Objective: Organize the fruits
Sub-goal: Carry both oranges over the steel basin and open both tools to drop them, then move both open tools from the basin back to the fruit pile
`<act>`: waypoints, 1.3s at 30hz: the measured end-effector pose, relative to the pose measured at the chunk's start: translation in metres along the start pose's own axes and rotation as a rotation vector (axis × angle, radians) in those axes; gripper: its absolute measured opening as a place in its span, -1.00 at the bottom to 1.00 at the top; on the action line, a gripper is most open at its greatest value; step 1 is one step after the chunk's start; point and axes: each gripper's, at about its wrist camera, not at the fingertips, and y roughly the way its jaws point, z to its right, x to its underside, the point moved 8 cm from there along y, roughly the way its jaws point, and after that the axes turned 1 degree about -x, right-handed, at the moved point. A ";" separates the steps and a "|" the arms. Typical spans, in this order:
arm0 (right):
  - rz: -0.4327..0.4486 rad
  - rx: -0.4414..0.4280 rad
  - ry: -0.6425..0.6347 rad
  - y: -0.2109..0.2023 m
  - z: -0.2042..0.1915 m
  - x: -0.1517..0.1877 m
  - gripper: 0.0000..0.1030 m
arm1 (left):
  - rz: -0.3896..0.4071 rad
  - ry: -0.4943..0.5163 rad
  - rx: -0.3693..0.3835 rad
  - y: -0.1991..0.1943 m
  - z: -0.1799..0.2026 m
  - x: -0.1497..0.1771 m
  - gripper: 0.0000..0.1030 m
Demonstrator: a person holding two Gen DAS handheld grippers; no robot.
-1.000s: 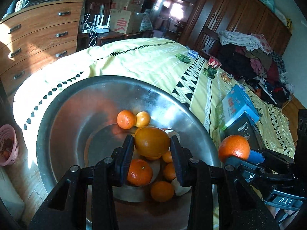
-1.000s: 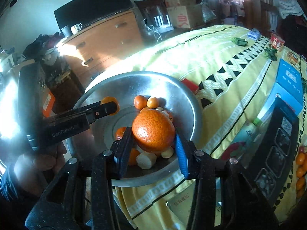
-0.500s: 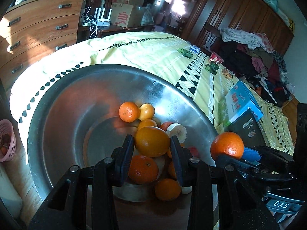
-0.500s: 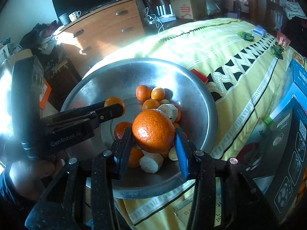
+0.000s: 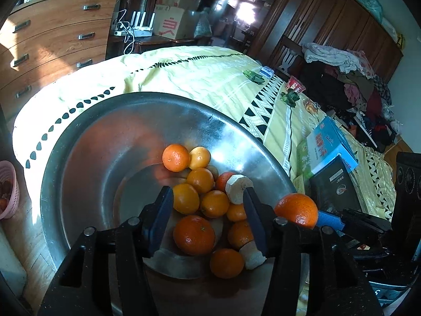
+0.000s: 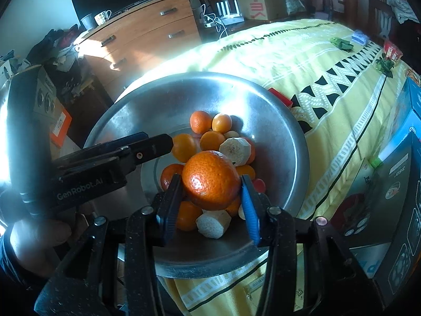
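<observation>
A large steel bowl (image 5: pixel 105 142) on the yellow bedspread holds several oranges (image 5: pixel 175 157) and pale peeled root pieces (image 5: pixel 238 188). My left gripper (image 5: pixel 208 212) is open and empty above the pile; a yellow-orange fruit (image 5: pixel 185 198) lies in the bowl just beyond its left finger. My right gripper (image 6: pixel 211 200) is shut on a large orange (image 6: pixel 211 180) and holds it above the bowl (image 6: pixel 286 142). That orange also shows in the left wrist view (image 5: pixel 297 209). The left gripper shows from the side in the right wrist view (image 6: pixel 147 148).
Blue and black boxes (image 5: pixel 329 152) lie on the bed right of the bowl. A wooden dresser (image 5: pixel 52 42) stands at the left. A pink basket (image 5: pixel 9 189) sits on the floor. Clothes are piled at the far right.
My left gripper opened and let go of the yellow-orange fruit, which now lies in the bowl. My right gripper moved closer over the bowl with its orange.
</observation>
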 end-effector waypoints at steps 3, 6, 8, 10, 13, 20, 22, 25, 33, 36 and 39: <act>0.004 0.001 -0.003 -0.001 0.000 -0.001 -0.12 | 0.003 -0.005 -0.005 -0.001 -0.001 0.000 0.15; 0.016 -0.006 0.003 -0.007 0.000 -0.002 -0.11 | 0.004 -0.017 -0.008 -0.003 -0.002 -0.001 0.16; 0.039 -0.011 0.004 -0.015 -0.002 -0.005 -0.10 | 0.008 -0.023 -0.014 -0.006 -0.001 -0.002 0.20; 0.061 -0.013 0.002 -0.025 -0.002 -0.007 -0.10 | 0.013 -0.026 -0.020 -0.010 0.000 -0.002 0.29; 0.090 -0.012 -0.001 -0.040 -0.003 -0.009 -0.06 | 0.025 -0.017 -0.020 -0.015 0.007 -0.004 0.30; 0.153 0.024 0.005 -0.079 0.011 -0.001 0.04 | 0.049 0.039 0.006 -0.028 0.049 -0.012 0.32; 0.162 0.042 0.015 -0.089 0.020 0.004 0.05 | 0.059 0.066 0.025 -0.032 0.069 -0.014 0.32; 0.177 0.075 0.042 -0.105 0.039 0.014 0.06 | 0.071 0.110 0.056 -0.037 0.102 -0.016 0.32; 0.205 0.194 0.145 -0.147 0.105 0.055 0.09 | 0.064 0.256 0.184 -0.038 0.213 0.001 0.37; 0.213 0.254 0.197 -0.163 0.138 0.088 0.11 | 0.034 0.327 0.242 -0.031 0.258 0.020 0.37; 0.205 0.308 0.307 -0.177 0.180 0.139 0.11 | -0.017 0.411 0.304 -0.017 0.307 0.050 0.37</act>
